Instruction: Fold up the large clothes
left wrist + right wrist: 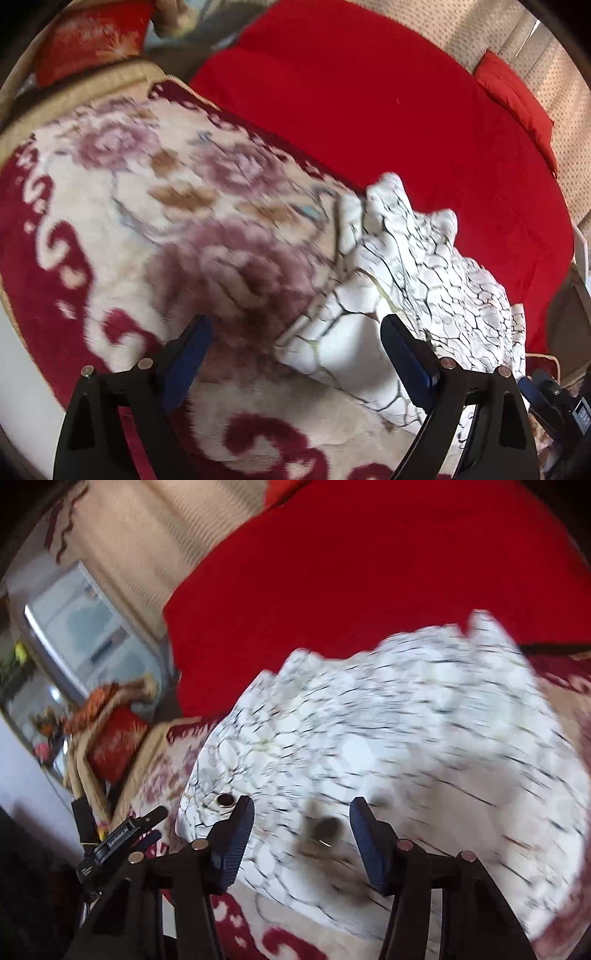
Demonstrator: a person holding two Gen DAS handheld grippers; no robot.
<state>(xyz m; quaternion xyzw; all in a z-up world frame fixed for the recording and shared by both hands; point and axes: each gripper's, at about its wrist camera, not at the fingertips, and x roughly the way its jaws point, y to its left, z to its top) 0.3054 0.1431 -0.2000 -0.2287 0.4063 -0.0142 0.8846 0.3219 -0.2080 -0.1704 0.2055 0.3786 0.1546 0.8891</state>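
Both the left gripper [295, 363] and right gripper [301, 840] hung released over a crumpled white crackle-print garment [413, 280] on the floral blanket [147, 206], apparently poised for corners.

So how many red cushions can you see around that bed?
2. One patterned red cushion lies at the far left edge beyond the floral blanket; one plain red cushion leans against the dotted wall on the right. More may be hidden.
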